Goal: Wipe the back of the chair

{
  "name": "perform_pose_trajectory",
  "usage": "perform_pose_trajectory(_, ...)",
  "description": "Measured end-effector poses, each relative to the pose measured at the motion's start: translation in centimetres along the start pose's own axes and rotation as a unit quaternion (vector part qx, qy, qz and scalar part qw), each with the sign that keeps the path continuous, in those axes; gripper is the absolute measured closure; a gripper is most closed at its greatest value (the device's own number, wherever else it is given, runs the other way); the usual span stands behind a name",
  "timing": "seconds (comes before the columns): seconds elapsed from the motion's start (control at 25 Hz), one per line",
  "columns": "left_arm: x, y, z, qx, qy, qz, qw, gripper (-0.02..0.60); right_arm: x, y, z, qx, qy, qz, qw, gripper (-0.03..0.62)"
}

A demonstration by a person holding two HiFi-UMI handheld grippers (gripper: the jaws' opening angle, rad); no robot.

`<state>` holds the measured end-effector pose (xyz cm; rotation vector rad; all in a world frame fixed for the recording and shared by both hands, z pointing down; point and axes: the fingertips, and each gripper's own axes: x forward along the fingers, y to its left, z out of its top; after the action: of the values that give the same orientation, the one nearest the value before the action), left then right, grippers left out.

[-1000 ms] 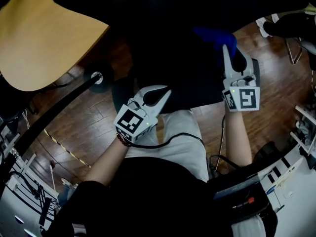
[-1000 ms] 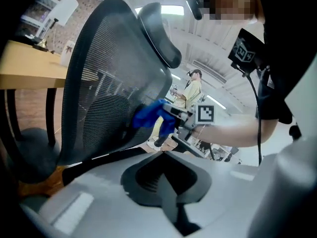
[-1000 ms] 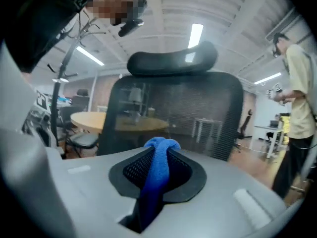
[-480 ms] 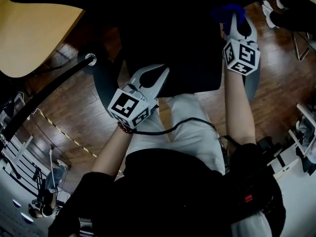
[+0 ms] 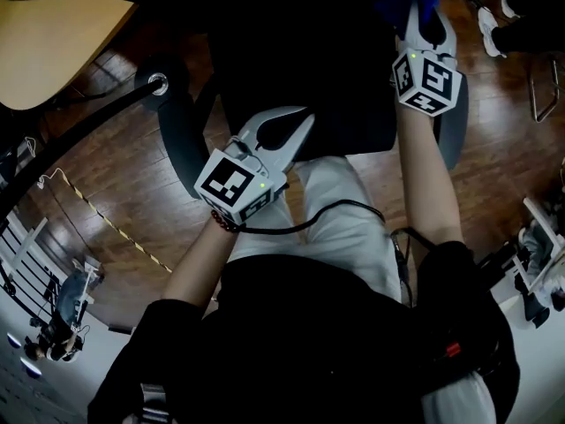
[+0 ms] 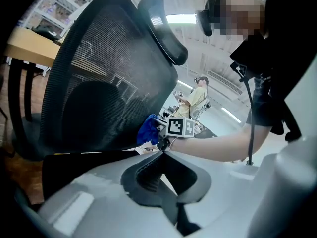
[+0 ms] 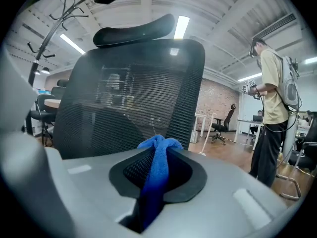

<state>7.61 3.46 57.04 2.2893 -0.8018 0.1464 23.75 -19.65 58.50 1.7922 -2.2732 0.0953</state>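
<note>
The black mesh chair back (image 7: 133, 98) stands upright in front of me, with its headrest (image 7: 133, 31) on top. My right gripper (image 7: 159, 144) is shut on a blue cloth (image 7: 157, 170), whose bunched end sits close to the mesh. In the head view the right gripper (image 5: 415, 11) holds the blue cloth (image 5: 406, 5) at the far right edge of the chair back (image 5: 300, 60). My left gripper (image 5: 307, 117) is shut on nothing, low beside the chair. In the left gripper view its jaws (image 6: 162, 153) meet below the chair back (image 6: 109, 73) and the blue cloth (image 6: 147, 129).
A wooden desk (image 5: 53, 51) lies at the far left, and a dark pole with a round base (image 5: 159, 82) runs beside it. A person (image 7: 275, 98) stands to the right on the wood floor (image 5: 494, 166). Another office chair (image 7: 228, 118) stands further back.
My right gripper has moved away from me along the chair back, carrying the blue cloth with it. The left gripper has stayed in about the same place, still shut.
</note>
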Motion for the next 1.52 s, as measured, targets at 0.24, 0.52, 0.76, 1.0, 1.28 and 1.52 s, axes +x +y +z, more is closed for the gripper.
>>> perform_pose_trajectory(0.24,-1.0,1.2,-0.3,-0.015,-0.017,0.022,0.9995,0.575,1.1,2.8,0.7,-0.002,-0.018,0.007,1.000,0.546)
perform_pose_trajectory(0.52,-4.7,5.3,-1.4,-0.045,-0.030,0.047,0.9974,0.575,1.0,12.2,0.4,-0.006,-0.027,0.074,0.997,0.549)
perform_pose_trajectory(0.76,-7.2,8.1,-2.6,-0.070,-0.038,0.078,0.9938,0.575,0.5,28.4,-0.6,-0.064,-0.019,0.284,0.956,0.549)
perform_pose_trajectory(1.0,-9.9,9.6,-1.9,-0.078,-0.049,0.083,0.9923,0.575,0.2,37.7,-0.2,-0.142,0.027,0.358,0.923,0.546)
perform_pose_trajectory(1.28,-9.7,7.9,-2.0,-0.061,-0.013,0.061,0.9962,0.575,-3.3,39.0,1.9,-0.126,0.000,0.470,0.874,0.545)
perform_pose_trajectory(1.52,-8.1,7.0,0.5,-0.065,-0.030,0.048,0.9962,0.575,-4.6,20.9,2.5,-0.018,-0.022,0.285,0.958,0.546)
